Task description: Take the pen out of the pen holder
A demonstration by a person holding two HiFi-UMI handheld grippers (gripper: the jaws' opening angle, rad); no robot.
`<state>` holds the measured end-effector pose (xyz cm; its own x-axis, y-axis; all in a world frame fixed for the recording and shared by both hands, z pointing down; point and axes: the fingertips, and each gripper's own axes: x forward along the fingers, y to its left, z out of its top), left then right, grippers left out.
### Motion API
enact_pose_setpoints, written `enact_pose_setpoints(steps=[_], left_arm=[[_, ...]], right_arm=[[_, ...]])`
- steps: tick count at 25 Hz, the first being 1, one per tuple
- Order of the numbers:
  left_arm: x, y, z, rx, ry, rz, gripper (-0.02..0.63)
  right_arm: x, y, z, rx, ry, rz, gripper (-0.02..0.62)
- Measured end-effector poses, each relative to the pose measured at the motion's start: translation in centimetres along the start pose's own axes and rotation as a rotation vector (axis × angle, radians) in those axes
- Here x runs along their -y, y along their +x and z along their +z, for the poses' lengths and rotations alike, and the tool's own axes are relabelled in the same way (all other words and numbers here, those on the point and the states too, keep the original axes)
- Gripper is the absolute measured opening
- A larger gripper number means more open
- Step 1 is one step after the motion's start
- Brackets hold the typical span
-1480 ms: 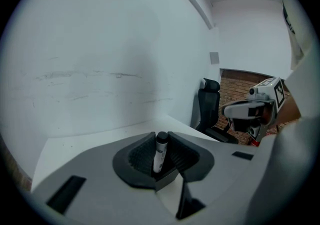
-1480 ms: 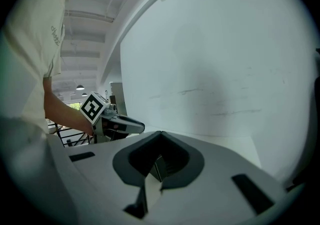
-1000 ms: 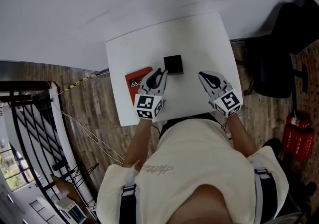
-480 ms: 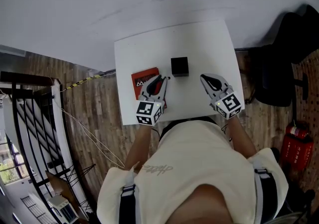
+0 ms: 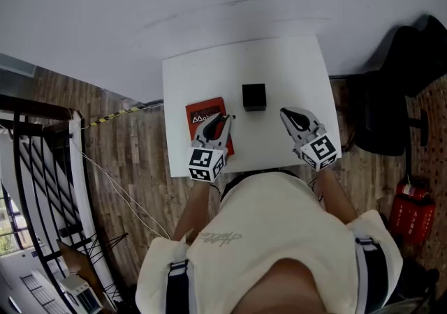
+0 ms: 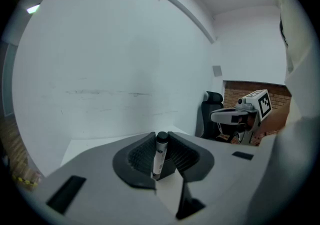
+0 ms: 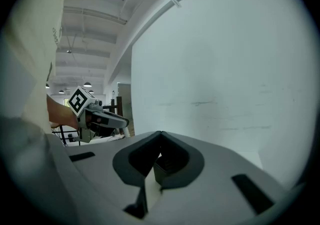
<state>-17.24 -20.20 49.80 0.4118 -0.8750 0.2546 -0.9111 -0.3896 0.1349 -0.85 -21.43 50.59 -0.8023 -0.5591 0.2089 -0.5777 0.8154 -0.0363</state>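
Note:
A black square pen holder (image 5: 254, 96) stands mid-table on the white table (image 5: 293, 61). My left gripper (image 5: 221, 121) hovers over a red book (image 5: 204, 114), left of and nearer than the holder. It is shut on a pen (image 6: 159, 155) with a white barrel and black cap, which stands upright between the ribbed pads. My right gripper (image 5: 292, 117) floats to the right of the holder, near the table's front edge. Its jaws meet at the tips with nothing between them (image 7: 160, 134). Each gripper shows in the other's view, the right gripper (image 6: 235, 116) and the left gripper (image 7: 102, 119).
A white wall runs behind the table. A black office chair (image 5: 391, 89) stands to the right, with a red fire extinguisher (image 5: 408, 211) on the wooden floor below it. A black stair railing (image 5: 42, 166) lies far left.
My left gripper has drawn back from the pen holder's left side to above the red book, carrying the pen. The right gripper has barely shifted.

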Motion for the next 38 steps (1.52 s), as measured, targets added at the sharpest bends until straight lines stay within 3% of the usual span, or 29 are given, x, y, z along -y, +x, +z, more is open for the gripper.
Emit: enact_pose_setpoints(steps=[19, 38], left_arm=[[-0.9, 0.1, 0.8, 0.006, 0.005, -0.024, 0.087], [-0.3, 0.8, 0.5, -0.002, 0.01, -0.056, 0.087]], right_arm=[[-0.3, -0.2, 1.5, -0.003, -0.045, 0.002, 0.008], [-0.1, -1.1, 0.8, 0.013, -0.009, -0.04, 0.008]])
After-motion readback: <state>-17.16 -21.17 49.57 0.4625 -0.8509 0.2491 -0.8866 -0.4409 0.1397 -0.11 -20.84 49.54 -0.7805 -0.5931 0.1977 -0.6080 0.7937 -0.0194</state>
